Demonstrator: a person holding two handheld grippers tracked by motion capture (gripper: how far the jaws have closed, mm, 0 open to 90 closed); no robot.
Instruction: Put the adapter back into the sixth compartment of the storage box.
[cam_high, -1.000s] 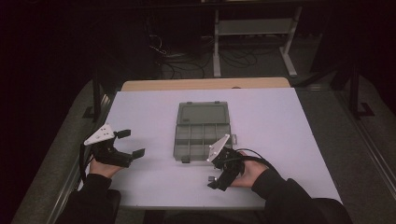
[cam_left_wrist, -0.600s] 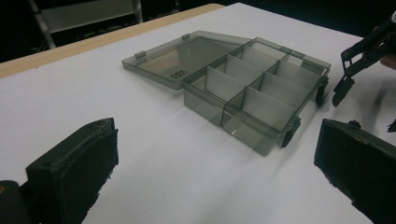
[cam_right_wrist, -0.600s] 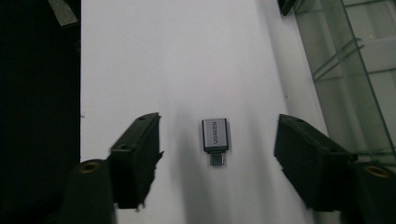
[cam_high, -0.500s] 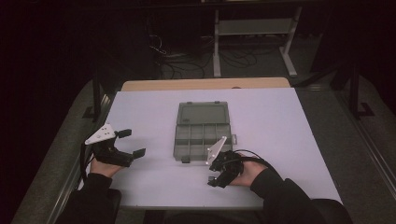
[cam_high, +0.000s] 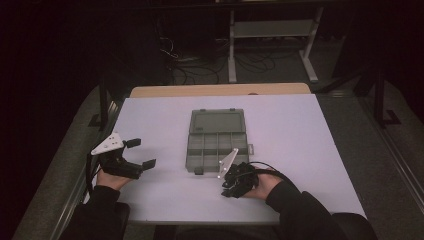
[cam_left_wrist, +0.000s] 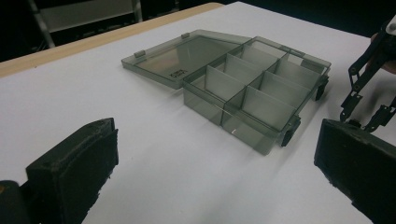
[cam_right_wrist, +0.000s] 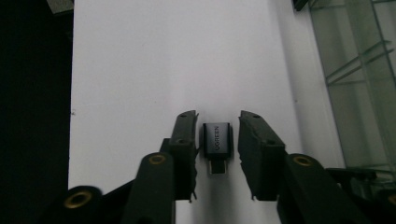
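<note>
The table top (cam_high: 310, 135) is plain pale lilac-white, with a light wood edge (cam_high: 220, 90) at its far side. The compartment box (cam_high: 218, 140) is smoky grey and see-through – its latches darker. Both the left gripper (cam_high: 141, 153) and the right gripper (cam_high: 231, 186) are black, each with a light grey plate. The small adapter (cam_right_wrist: 216, 139) is dark grey – pale lettering on top, silver plug

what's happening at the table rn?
A person works two handheld grippers at a white table. The right gripper has just been closing around a small grey UGREEN adapter lying on the table; a thin gap shows each side, so it is not yet clamped. An open, empty compartment box sits mid-table, lid folded back. The left gripper hangs open to the box's left, holding nothing.
</note>
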